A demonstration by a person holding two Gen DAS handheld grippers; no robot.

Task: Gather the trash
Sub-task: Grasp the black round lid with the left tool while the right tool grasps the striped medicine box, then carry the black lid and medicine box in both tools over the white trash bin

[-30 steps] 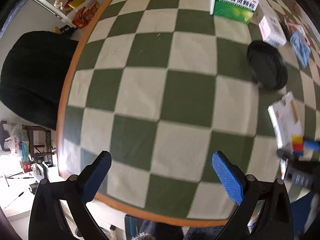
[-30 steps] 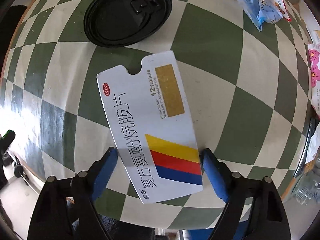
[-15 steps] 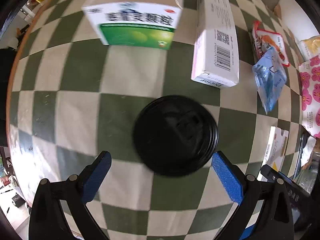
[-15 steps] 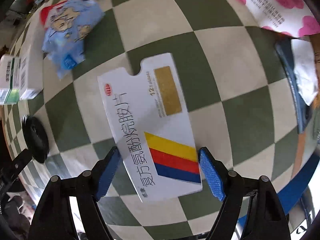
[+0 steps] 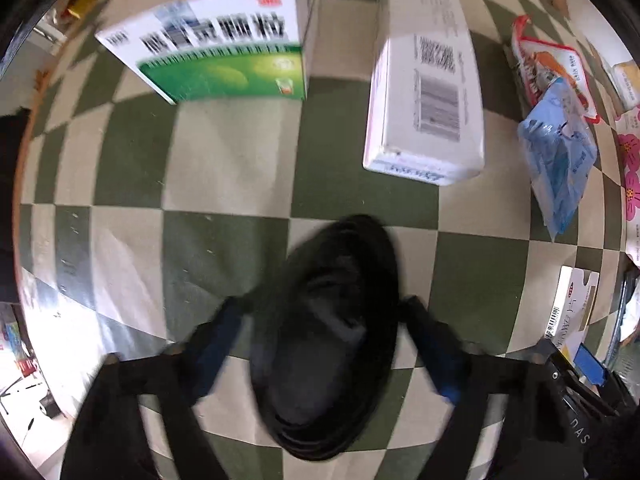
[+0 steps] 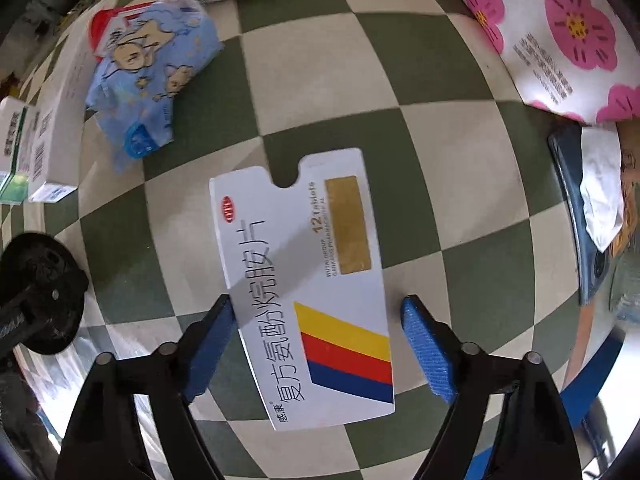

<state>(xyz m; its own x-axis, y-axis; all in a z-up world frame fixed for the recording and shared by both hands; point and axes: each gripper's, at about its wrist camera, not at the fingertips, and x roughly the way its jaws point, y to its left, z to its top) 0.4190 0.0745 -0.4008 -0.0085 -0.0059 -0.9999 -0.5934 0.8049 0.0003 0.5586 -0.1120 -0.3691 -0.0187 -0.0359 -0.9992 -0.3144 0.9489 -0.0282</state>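
Surface: green-and-cream checked tablecloth [image 5: 224,168] covers the whole table, with an orange border at its far left edge in the left wrist view.
Left gripper [image 5: 324,344]: its blue-padded fingers [image 5: 430,344] sit on either side of a black round lid [image 5: 332,344]. The frame is blurred, so it cannot be told whether the pads touch the lid or only flank it.
Black lid: lies on the cloth between the left fingers, near the camera; it also shows at the left edge of the right wrist view, with the left tool on it.
Right gripper [image 6: 316,344]: jaws stand fairly wide around the near end of a flat white medicine carton [image 6: 304,280] with yellow, red and blue stripes. The left pad [image 6: 210,344] meets the carton's edge; the right pad stands a little off it, so a firm hold cannot be confirmed.
Beyond the left gripper: a green-and-white medicine box [image 5: 224,56] at far left and a long white box with a barcode [image 5: 428,92] to its right.
Farther right: a blue printed pouch [image 5: 560,160] and a red-edged snack wrapper [image 5: 552,64] behind it.
Right wrist view, far right: a white sheet with pink flowers [image 6: 568,40], with a dark phone-like slab [image 6: 576,216] nearer, partly under a white scrap.
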